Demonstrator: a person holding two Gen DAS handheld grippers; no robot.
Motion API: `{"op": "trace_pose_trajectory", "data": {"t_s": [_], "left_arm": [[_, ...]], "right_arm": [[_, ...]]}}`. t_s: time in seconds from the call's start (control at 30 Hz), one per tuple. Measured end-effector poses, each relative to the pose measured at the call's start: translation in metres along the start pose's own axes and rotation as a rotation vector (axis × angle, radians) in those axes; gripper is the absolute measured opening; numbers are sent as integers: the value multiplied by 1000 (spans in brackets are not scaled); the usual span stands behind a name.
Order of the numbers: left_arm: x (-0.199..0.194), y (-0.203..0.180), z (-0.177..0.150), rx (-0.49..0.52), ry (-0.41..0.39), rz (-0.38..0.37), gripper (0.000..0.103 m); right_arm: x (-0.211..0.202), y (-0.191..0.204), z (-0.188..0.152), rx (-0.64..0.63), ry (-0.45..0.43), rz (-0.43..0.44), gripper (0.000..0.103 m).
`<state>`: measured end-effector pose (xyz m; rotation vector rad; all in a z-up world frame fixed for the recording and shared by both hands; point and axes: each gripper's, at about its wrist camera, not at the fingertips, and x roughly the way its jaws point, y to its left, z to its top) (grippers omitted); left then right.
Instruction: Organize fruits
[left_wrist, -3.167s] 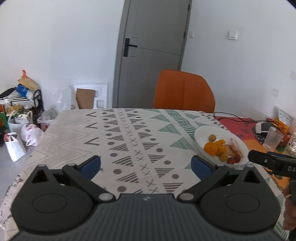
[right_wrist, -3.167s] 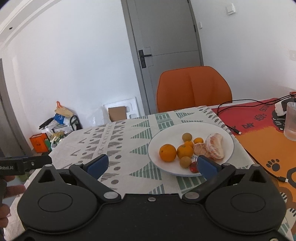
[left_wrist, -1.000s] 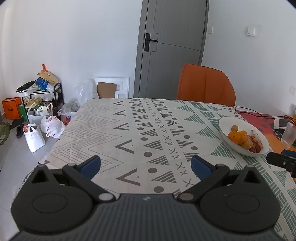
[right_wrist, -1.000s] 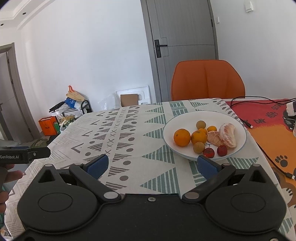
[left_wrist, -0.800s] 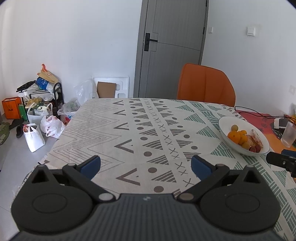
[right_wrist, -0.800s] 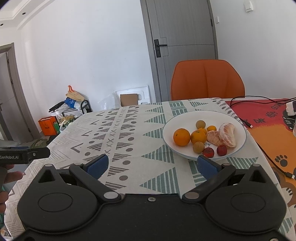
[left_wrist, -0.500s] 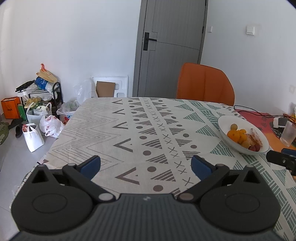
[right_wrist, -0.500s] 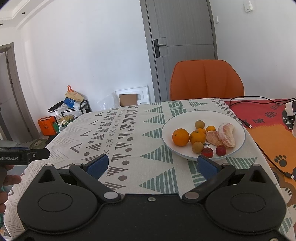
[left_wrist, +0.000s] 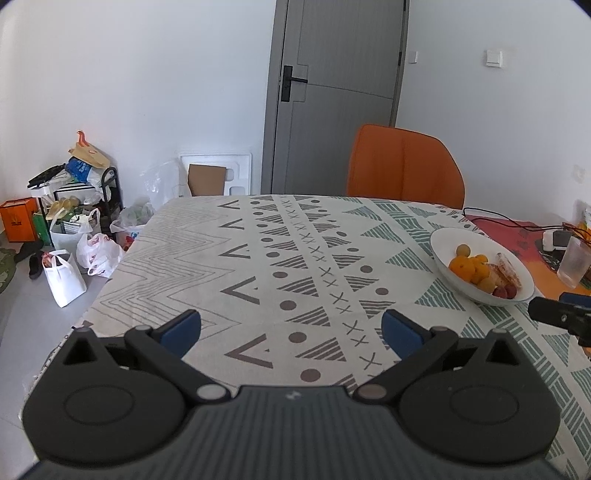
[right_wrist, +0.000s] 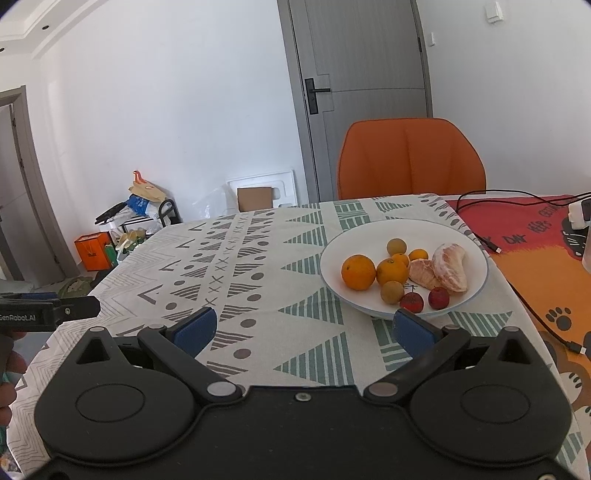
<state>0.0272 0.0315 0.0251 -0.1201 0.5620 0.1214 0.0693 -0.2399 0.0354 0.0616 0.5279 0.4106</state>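
A white plate (right_wrist: 476, 254) sits on the patterned tablecloth and holds oranges (right_wrist: 358, 272), small brown fruits (right_wrist: 392, 292), two red fruits (right_wrist: 438, 297) and peeled citrus pieces (right_wrist: 448, 267). My right gripper (right_wrist: 303, 330) is open and empty, just short of the plate's near rim. My left gripper (left_wrist: 291, 328) is open and empty over the bare cloth, well left of the plate (left_wrist: 447, 240). The right gripper's tip also shows at the right edge of the left wrist view (left_wrist: 561, 317).
An orange chair (right_wrist: 410, 158) stands at the table's far side. A red and orange mat (right_wrist: 535, 236) with a black cable (right_wrist: 476, 221) lies right of the plate. A plastic cup (left_wrist: 574, 262) stands at far right. Bags (left_wrist: 66, 277) crowd the floor at left.
Over three seconds both grippers drew back from the plate; in the last second they barely drifted. Both stayed open.
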Motion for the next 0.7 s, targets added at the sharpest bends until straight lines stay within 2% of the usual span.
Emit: {"op": "trace_pose_trajectory", "data": {"t_s": [0.7], "left_arm": [[0,-1,-1,3,0,-6,103]], "right_arm": [[3,-1,-1,3,8,-4,103]]}}
